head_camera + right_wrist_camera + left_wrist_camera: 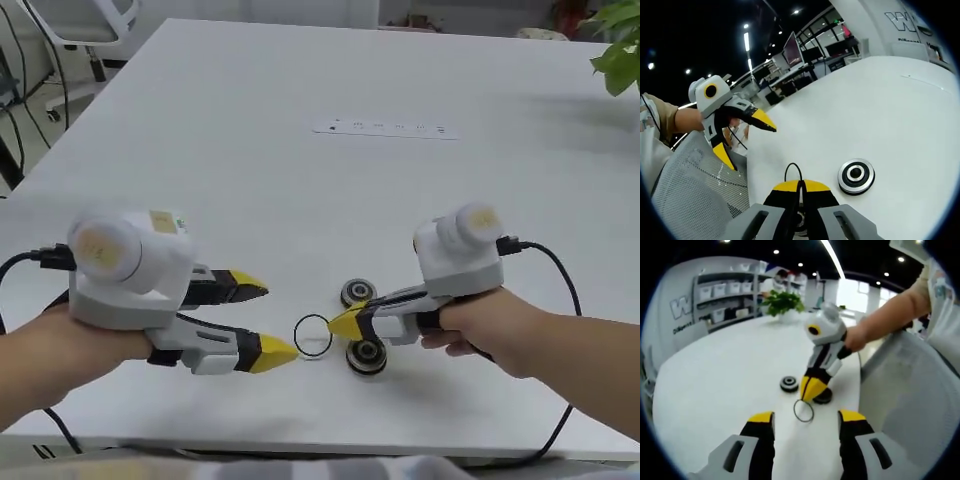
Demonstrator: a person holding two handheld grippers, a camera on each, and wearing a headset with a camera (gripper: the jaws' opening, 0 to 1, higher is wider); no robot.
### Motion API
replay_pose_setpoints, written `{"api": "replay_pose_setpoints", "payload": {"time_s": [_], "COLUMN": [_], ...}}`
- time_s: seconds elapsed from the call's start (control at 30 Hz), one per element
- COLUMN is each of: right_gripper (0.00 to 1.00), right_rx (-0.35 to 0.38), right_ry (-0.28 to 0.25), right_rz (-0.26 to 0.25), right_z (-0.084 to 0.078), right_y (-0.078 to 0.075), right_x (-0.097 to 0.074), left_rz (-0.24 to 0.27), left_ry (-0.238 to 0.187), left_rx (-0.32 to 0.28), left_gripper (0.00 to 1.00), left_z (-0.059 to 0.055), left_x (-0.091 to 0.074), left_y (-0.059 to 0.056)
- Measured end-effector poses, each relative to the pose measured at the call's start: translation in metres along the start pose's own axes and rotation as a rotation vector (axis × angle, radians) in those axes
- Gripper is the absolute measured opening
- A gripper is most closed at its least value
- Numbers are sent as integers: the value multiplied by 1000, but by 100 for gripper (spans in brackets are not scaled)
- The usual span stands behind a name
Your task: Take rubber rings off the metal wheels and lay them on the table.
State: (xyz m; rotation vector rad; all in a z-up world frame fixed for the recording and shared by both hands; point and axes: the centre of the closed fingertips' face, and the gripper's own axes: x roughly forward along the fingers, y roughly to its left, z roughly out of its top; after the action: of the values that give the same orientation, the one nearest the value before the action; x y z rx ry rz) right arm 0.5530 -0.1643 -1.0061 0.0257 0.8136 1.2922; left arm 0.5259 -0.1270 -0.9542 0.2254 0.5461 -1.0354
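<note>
The right gripper (338, 322), clenched on the thin black rubber ring (312, 336), holds it by the white desk (300, 150), pointing toward the released left gripper (276, 320).

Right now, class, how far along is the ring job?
Done: one ring is free. In hand: the shut right gripper pinches it, not yet released; the left gripper is open. Left: the far wheel looks not yet stripped.
</note>
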Motion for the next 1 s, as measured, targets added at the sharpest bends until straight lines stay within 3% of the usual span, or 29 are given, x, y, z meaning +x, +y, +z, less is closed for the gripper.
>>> {"api": "replay_pose_setpoints", "payload": {"time_s": [0.1, 0.5, 0.73, 1.0], "right_gripper": [0, 19, 26, 29], "right_rx": [-12, -24, -24, -60], "right_ry": [8, -18, -61, -75], "right_rz": [-5, -25, -17, -14], "right_z": [-1, 6, 14, 15], "right_y": [0, -3, 1, 3], "right_x": [1, -5, -18, -36], "left_rz": [5, 8, 2, -17], "left_ry": [1, 8, 6, 5], "left_rx": [-5, -7, -3, 11], "left_gripper": [52, 51, 51, 51], "left_z": [-1, -2, 3, 11], "left_x": [0, 0, 4, 13], "left_y": [1, 4, 3, 0]}}
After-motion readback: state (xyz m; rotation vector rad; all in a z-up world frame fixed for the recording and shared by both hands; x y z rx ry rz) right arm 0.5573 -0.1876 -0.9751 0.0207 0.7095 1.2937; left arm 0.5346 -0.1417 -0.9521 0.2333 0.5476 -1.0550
